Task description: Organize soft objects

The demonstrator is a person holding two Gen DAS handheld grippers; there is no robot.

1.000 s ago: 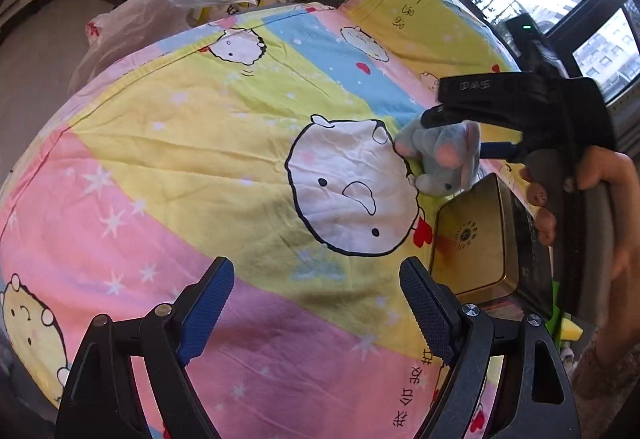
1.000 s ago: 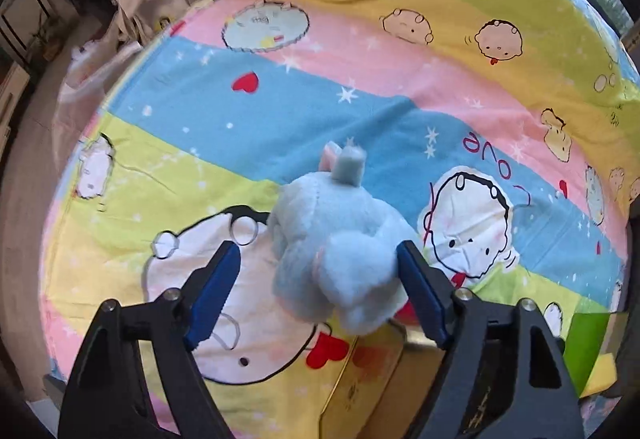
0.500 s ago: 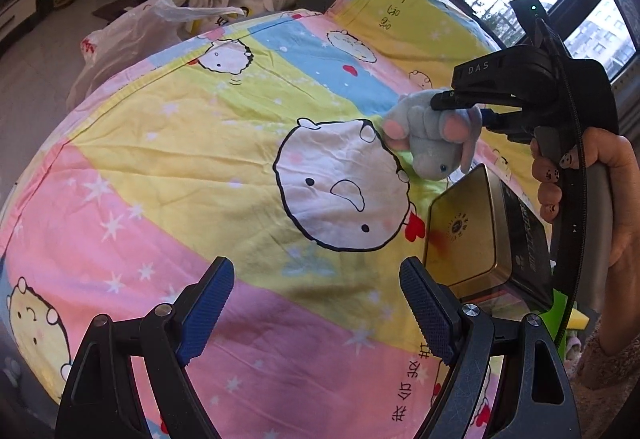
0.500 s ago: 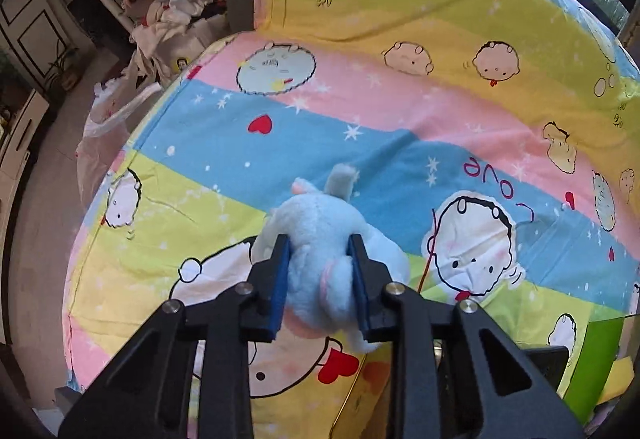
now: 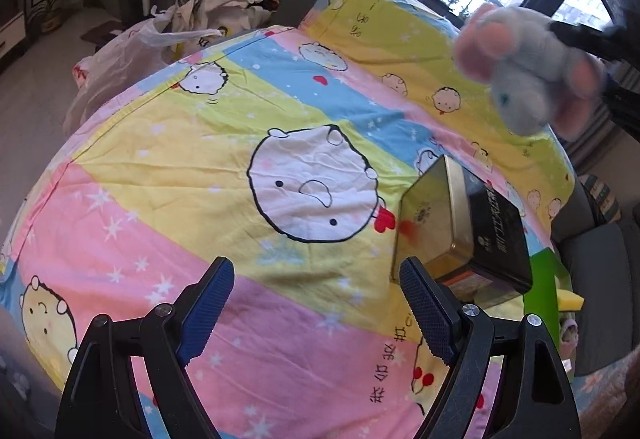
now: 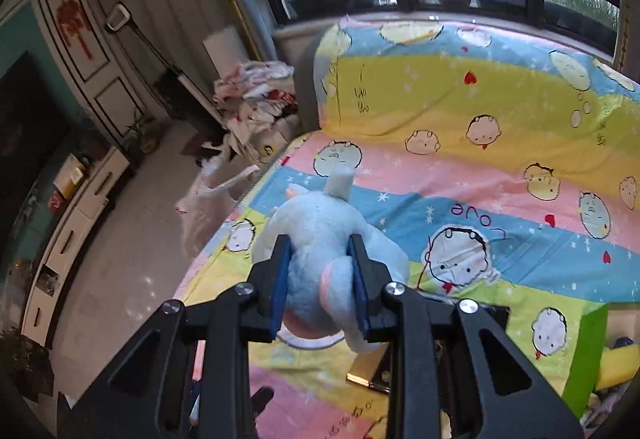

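While the left gripper (image 5: 316, 313) gapes (empty), the right gripper (image 6: 320, 285) — tilted downward — clamps the plush toy (image 6: 324, 239) above the bedsheet (image 6: 460, 175)

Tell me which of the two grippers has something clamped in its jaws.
The right gripper: its blue pads squeeze the pale blue plush toy, held above the patterned bedsheet. The left gripper stands wide open, holding nothing.

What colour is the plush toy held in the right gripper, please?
Pale blue-grey with pink patches; clearest in the left wrist view.

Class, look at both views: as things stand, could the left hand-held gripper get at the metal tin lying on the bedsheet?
Probably yes. The left hand-held gripper is open and empty, and the metal tin lies just beyond its right finger on the bedsheet, with nothing between.
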